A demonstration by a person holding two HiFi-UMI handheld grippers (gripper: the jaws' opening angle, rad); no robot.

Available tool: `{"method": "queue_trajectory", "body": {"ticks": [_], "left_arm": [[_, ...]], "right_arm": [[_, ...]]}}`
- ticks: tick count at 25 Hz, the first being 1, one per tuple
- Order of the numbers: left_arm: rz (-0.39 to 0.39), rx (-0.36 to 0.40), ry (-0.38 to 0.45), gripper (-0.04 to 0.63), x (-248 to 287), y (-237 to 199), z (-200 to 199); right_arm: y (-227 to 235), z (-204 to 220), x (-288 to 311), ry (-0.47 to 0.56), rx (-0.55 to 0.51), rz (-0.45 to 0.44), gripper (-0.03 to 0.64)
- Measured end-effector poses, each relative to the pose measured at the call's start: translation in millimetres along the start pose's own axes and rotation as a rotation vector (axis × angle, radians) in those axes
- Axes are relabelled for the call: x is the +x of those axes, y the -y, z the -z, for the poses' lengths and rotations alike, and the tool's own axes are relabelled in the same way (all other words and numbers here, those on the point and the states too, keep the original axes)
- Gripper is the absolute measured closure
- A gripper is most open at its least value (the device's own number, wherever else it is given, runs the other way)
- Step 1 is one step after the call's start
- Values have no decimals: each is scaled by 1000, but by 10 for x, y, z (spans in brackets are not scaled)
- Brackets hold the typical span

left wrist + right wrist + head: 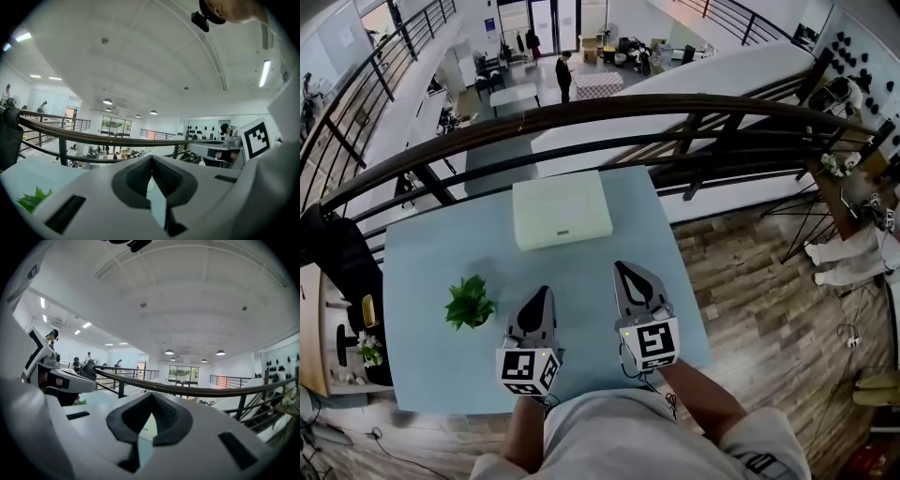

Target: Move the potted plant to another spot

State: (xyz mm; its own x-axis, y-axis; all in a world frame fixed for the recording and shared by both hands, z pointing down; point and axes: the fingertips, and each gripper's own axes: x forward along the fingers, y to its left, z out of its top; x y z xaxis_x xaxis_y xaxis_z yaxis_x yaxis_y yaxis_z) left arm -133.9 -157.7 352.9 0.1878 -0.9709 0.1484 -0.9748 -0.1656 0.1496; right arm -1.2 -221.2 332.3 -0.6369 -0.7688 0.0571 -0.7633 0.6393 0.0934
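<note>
Where the plant stands: the potted plant [470, 302] sits upright on the left part of the pale blue counter [422, 272], free of both tools.
Left tool: the left tool [542, 292] is held just right of the plant, jaws clenched on nothing; its own view catches the leaves [33, 199] at lower left.
Right tool: the right tool [622, 270], likewise clenched and empty, is farther right.
Key relation: the plant lies leftward of both tools, so the left hand is nearer.
Stage: this fits a plant awaiting pickup or one already set down.
Surface: flat; a white box [561, 209] lies toward the far edge, well apart from the plant.
Room: a mezzanine, with a dark railing [581, 112] beyond the counter and a wooden floor [750, 272] to the right.
</note>
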Motion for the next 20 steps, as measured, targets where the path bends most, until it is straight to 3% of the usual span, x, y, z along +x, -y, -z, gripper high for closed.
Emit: {"method": "queue_trajectory", "body": {"ticks": [10,20], "left_arm": [[24,-22,12,583,1,46,-45],[36,-16,10,583,20,67,-46]], "right_arm": [[-123,-157,-50,30,-28,-46,614],[-6,-40,-95,5,-27,-6,614]]}}
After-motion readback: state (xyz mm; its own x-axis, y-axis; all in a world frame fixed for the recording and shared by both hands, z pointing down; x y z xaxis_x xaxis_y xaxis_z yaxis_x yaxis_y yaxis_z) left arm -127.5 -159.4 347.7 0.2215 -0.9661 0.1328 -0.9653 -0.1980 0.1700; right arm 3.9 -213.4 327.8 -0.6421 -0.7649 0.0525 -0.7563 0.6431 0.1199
